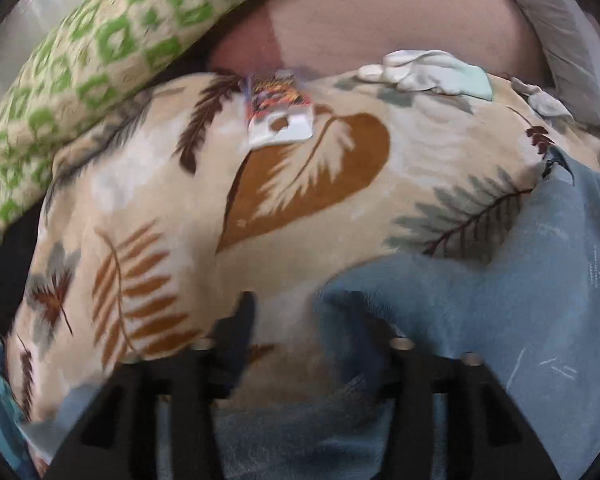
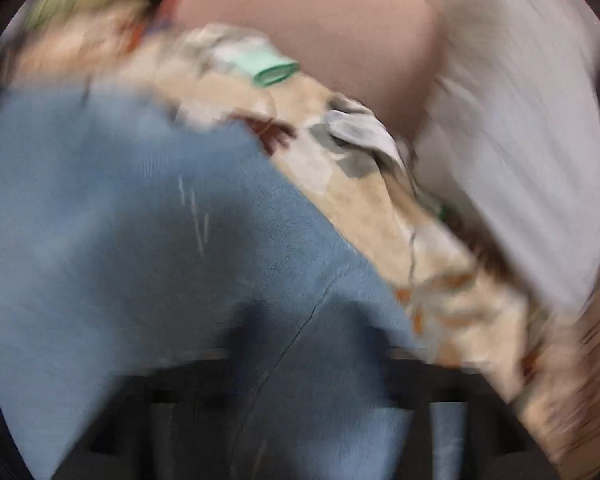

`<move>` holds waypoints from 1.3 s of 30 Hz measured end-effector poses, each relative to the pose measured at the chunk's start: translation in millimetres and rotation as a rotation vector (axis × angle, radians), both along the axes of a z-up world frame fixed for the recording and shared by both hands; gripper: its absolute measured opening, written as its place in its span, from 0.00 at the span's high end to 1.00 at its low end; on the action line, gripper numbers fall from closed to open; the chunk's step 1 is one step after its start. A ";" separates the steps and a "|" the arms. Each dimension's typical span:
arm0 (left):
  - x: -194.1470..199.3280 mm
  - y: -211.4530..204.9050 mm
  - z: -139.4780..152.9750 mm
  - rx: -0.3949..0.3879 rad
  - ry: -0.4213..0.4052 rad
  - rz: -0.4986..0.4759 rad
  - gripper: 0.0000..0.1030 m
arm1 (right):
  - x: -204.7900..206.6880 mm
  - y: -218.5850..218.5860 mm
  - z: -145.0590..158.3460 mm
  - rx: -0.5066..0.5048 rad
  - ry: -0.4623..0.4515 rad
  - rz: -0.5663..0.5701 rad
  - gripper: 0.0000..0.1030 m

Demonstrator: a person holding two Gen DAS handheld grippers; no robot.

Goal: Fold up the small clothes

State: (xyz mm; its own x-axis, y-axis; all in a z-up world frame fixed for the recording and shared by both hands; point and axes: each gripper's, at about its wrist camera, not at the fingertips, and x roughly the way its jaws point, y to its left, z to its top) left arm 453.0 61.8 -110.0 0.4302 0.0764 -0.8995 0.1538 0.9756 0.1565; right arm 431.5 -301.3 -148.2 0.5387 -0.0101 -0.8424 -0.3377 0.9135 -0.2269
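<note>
Beneath both my grippers the blue garment [image 1: 480, 280] is lying on the leaf-print blanket [image 1: 180, 184], toward its near edge. My left gripper [image 1: 300, 360] is standing spread over the cloth, pinching nothing. My right gripper [image 2: 300, 380] is blurring badly, jaws apparently wide, nothing held. Farther back, pale socks [image 1: 428, 70] are sitting by the blanket's far edge beside a small packet [image 1: 278, 116]. I'm judging the soft blanket risks bunching with the cloth. Motion blur is hiding my right fingertips and the garment's outline.
</note>
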 end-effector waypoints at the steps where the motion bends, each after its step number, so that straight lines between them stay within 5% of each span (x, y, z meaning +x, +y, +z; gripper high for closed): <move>1: 2.9 -2.1 1.9 -0.002 -0.004 -0.007 0.29 | 8.1 -13.0 14.9 0.121 0.006 -0.051 0.10; 6: 22.4 -10.3 -4.4 -0.028 0.040 -0.016 0.20 | 54.1 -15.9 45.4 0.280 0.007 -0.077 0.10; 8: 21.3 -7.8 -32.4 0.000 0.160 0.002 0.14 | 75.0 5.8 35.3 0.241 0.031 -0.015 0.10; 11: 13.5 0.2 -34.8 -0.060 0.134 0.020 0.14 | 91.1 51.5 0.9 0.102 0.063 0.111 0.10; 12: 12.8 -1.7 -34.7 -0.076 0.140 0.007 0.28 | 96.5 61.1 -14.6 0.070 0.098 0.131 0.10; 13: 11.8 -5.5 -34.3 -0.097 0.153 -0.021 0.60 | 102.1 63.9 -26.5 0.046 0.127 0.132 0.11; 14: 10.0 -17.4 -30.9 -0.082 0.157 -0.067 0.70 | 104.3 67.2 -31.9 0.062 0.139 0.126 0.17; 15: 7.8 -32.5 -28.4 0.016 0.138 -0.093 0.84 | 104.5 69.6 -30.1 0.103 0.152 0.141 0.45; 16: 6.7 -39.6 -27.7 0.057 0.125 -0.105 0.87 | 101.6 76.0 -25.8 0.123 0.182 0.166 0.57; 18: 0.0 -44.1 -18.7 0.060 0.068 -0.083 0.93 | 86.5 93.9 -14.1 -0.013 0.116 0.207 0.87; 19: -7.7 -43.4 -10.0 0.051 0.021 -0.078 0.93 | 78.5 96.1 -5.3 -0.023 0.088 0.214 0.89; 21: -66.5 -48.1 28.9 0.079 -0.220 -0.156 0.93 | 35.1 93.4 30.7 -0.014 -0.065 0.220 0.89; 23: -131.5 -49.1 43.2 0.087 -0.341 -0.230 0.93 | -16.1 83.9 51.0 0.012 -0.137 0.240 0.90; 25: -192.3 -57.2 27.7 0.137 -0.326 -0.358 0.93 | -76.1 66.1 52.0 0.067 -0.112 0.253 0.89; 28: -246.3 -62.6 -29.9 0.187 -0.137 -0.417 0.92 | -149.4 40.3 11.2 0.089 0.021 0.256 0.88; 29: -257.1 -63.7 -34.3 0.206 -0.164 -0.418 0.91 | -162.6 33.7 -6.0 0.059 0.051 0.240 0.88; 32: -229.0 -51.0 -10.8 0.052 -0.151 -0.287 0.82 | -165.7 27.8 -25.2 0.041 0.133 0.229 0.83; 34: -201.6 -33.8 8.2 -0.064 -0.168 -0.142 0.42 | -144.2 26.3 -8.7 0.112 0.089 0.190 0.52; 35: -193.7 -28.9 11.5 -0.073 -0.182 -0.108 0.36 | -132.4 22.6 2.6 0.159 0.047 0.167 0.14; 37: -183.2 -25.2 10.2 -0.078 -0.189 -0.068 0.34 | -102.5 14.7 21.6 0.238 -0.010 0.134 0.08; 39: -183.5 -33.8 5.6 -0.088 -0.151 -0.049 0.34 | -56.2 -3.3 33.4 0.395 0.054 0.050 0.08</move>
State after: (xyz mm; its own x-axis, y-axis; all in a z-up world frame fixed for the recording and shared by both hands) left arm 269.5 28.0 -104.3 0.5626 -0.0240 -0.8264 0.1830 0.9784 0.0961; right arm 375.4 -304.6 -114.7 0.4853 0.3453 -0.8032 -0.3855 0.9091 0.1579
